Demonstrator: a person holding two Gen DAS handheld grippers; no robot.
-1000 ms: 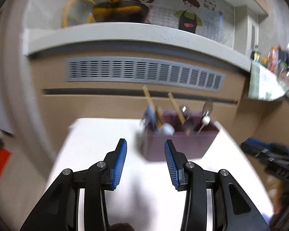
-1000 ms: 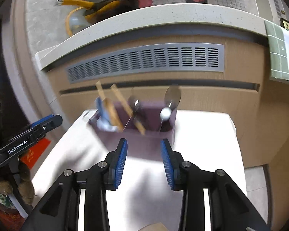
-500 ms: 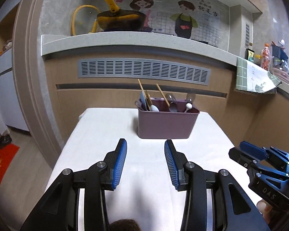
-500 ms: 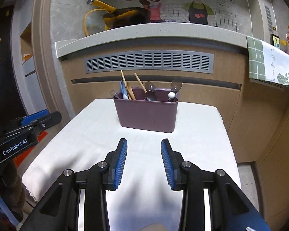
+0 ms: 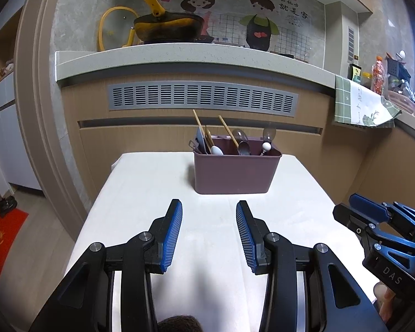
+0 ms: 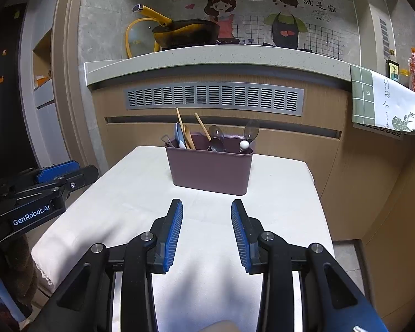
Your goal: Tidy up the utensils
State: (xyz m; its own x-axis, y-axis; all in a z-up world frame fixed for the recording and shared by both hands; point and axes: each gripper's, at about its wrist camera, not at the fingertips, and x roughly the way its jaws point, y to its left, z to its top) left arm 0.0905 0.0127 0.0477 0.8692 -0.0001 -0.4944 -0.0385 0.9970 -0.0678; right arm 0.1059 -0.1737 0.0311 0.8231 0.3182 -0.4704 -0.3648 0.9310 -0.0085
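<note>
A mauve utensil caddy (image 5: 236,173) (image 6: 210,171) stands at the far end of a white-clothed table (image 5: 152,191) (image 6: 279,188). Wooden chopsticks (image 5: 200,128) (image 6: 181,126), a wooden spoon, a blue spoon, clear and metal spoons (image 5: 242,141) (image 6: 217,138) and a white-knobbed utensil stick out of it. My left gripper (image 5: 209,213) hangs open over the near table, nothing between its fingers. My right gripper (image 6: 206,211) is also open and empty, well short of the caddy. Each gripper shows at the edge of the other's view.
Behind the table runs a wood cabinet front with a grey vent grille (image 5: 203,98) under a pale counter (image 5: 179,55). A dark pan with a yellow handle (image 5: 168,27) sits on it. A green checked cloth (image 5: 357,102) hangs at right. Floor and a red mat (image 5: 2,238) lie left.
Both grippers have pulled back from the caddy, which now looks smaller and farther away; the views went from blurred to sharp. Over the last half second nothing has shifted. Both stay open.
</note>
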